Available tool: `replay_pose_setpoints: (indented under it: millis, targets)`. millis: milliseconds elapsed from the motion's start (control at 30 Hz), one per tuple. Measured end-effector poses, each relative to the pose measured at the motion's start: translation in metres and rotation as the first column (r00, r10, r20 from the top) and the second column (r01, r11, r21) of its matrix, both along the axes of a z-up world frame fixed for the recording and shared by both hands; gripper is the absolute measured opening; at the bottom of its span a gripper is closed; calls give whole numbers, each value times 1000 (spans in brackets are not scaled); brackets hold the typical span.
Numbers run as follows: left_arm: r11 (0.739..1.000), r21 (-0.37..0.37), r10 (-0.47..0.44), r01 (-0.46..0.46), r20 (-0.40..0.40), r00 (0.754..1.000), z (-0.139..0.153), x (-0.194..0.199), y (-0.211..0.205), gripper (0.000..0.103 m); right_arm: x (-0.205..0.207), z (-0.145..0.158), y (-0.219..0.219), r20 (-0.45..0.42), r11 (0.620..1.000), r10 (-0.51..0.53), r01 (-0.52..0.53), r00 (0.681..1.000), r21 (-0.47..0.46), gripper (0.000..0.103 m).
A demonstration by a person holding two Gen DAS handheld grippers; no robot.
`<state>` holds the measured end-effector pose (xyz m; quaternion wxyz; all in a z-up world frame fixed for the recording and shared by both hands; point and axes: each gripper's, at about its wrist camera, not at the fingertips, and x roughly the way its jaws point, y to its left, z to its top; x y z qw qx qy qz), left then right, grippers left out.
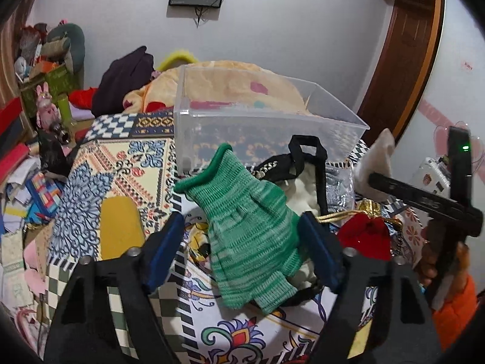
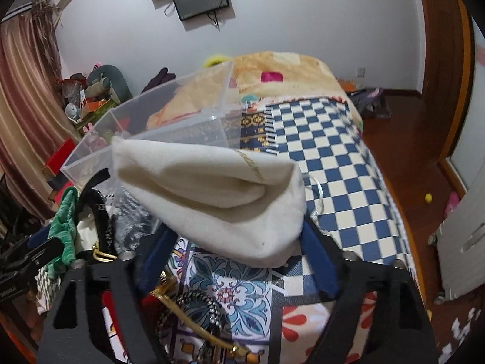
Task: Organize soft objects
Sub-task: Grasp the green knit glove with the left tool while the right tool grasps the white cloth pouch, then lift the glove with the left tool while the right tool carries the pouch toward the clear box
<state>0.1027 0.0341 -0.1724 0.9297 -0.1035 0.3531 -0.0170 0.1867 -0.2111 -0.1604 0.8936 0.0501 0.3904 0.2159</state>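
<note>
both wrist views look close along their jaws, sharing the clear bin point(image 1: 266, 121) point(image 2: 169, 121).
</note>
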Motion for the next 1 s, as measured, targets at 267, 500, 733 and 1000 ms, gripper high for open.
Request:
replay_pose_setpoints:
  millis: [267,500,733,1000]
  targets:
    - [999,11,-37,37,24,999,8,-11,-9,32,-10,3,-10,2,1000,10,-10,1000,16,30]
    - [999,20,-31,30,72,997,25,-22,-7,20,-18,26,-10,77,999,29,-31,997,19,19]
    - [999,43,-26,19,164,986,61,-22,-3,20,-25,59,-10,172,997,59,-67,983,43,18]
    - [997,73,-7,-13,268,963,100,-5,2,20,-24,93,5,279,993,94,-112,956,48,19]
